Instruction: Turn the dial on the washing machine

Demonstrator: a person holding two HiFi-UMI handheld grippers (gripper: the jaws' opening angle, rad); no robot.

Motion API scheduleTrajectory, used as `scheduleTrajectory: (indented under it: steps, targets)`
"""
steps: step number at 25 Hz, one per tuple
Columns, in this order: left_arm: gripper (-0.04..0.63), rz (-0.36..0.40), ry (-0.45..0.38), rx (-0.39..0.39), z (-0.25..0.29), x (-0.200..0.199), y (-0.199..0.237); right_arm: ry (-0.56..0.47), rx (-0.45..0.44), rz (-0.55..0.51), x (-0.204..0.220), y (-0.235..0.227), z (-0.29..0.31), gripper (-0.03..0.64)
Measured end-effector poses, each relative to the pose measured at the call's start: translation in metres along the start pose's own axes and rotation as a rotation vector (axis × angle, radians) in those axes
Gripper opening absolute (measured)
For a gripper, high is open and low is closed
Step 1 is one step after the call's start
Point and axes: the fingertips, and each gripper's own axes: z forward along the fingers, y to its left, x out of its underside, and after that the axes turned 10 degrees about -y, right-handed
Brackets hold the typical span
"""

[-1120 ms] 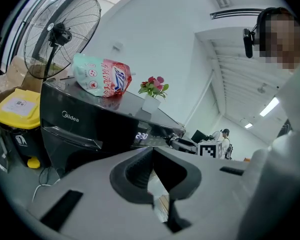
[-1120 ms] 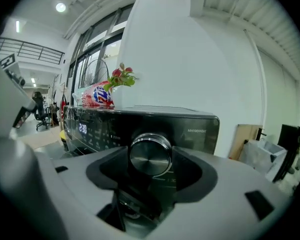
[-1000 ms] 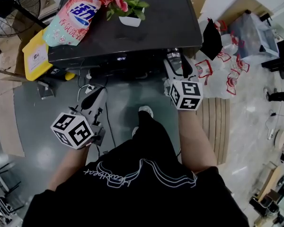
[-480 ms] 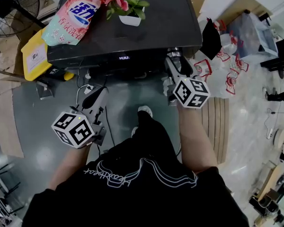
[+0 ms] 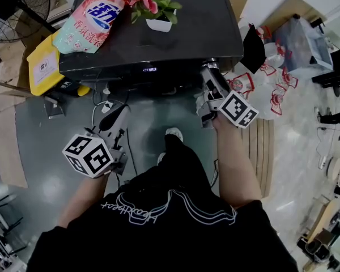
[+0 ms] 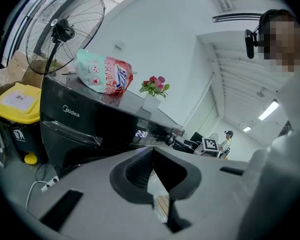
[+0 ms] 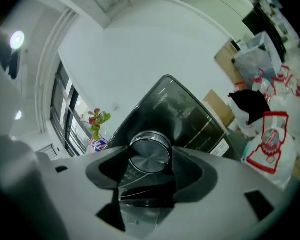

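Observation:
The black washing machine (image 5: 175, 33) stands in front of me, its lit display (image 5: 149, 69) on the front panel. At the panel's right end my right gripper (image 5: 209, 77) is shut on the silver dial (image 5: 208, 67). In the right gripper view the round dial (image 7: 150, 153) sits between both dark pads, which touch its sides, and the gripper (image 7: 149, 159) is rolled to one side. My left gripper (image 5: 118, 117) hangs low at the left, away from the machine, holding nothing. In its own view the left gripper (image 6: 152, 156) has its jaws closed together, and the display (image 6: 141, 134) shows beyond them.
A pink detergent bag (image 5: 93, 18) and a potted flower (image 5: 156, 7) lie on the machine's top. A yellow bin (image 5: 42, 64) and a fan (image 5: 17, 7) stand at the left. Plastic bags (image 5: 272, 84) pile at the right, beside a wooden board (image 5: 260, 146). A cable (image 5: 105, 103) runs on the floor.
My right gripper has rolled clockwise on the dial, its marker cube swinging to the right. The display's reading has changed. The left gripper has stayed where it was.

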Motion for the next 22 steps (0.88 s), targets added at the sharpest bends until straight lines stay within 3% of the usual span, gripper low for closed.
scheduleTrajectory:
  steps: [3,8,15,18,22]
  targets:
    - [0.006,-0.002,0.001,-0.005,-0.002,0.001,0.000,-0.005,-0.002,0.049,-0.001,0.000,0.000,0.281]
    - [0.005,0.000,-0.009,-0.002,-0.002,-0.003,-0.002,0.021,0.008,-0.008,0.002,0.000,0.000,0.282]
    - [0.006,0.057,-0.026,0.015,-0.006,-0.015,-0.010,0.046,0.032,-0.311,-0.009,0.006,-0.010,0.290]
    - [0.006,0.133,-0.022,0.034,-0.005,-0.022,-0.023,0.057,-0.015,-0.426,-0.019,0.027,-0.022,0.264]
    - [0.006,0.130,-0.026,0.070,-0.004,-0.033,-0.047,0.078,-0.101,-0.551,-0.034,0.069,-0.046,0.209]
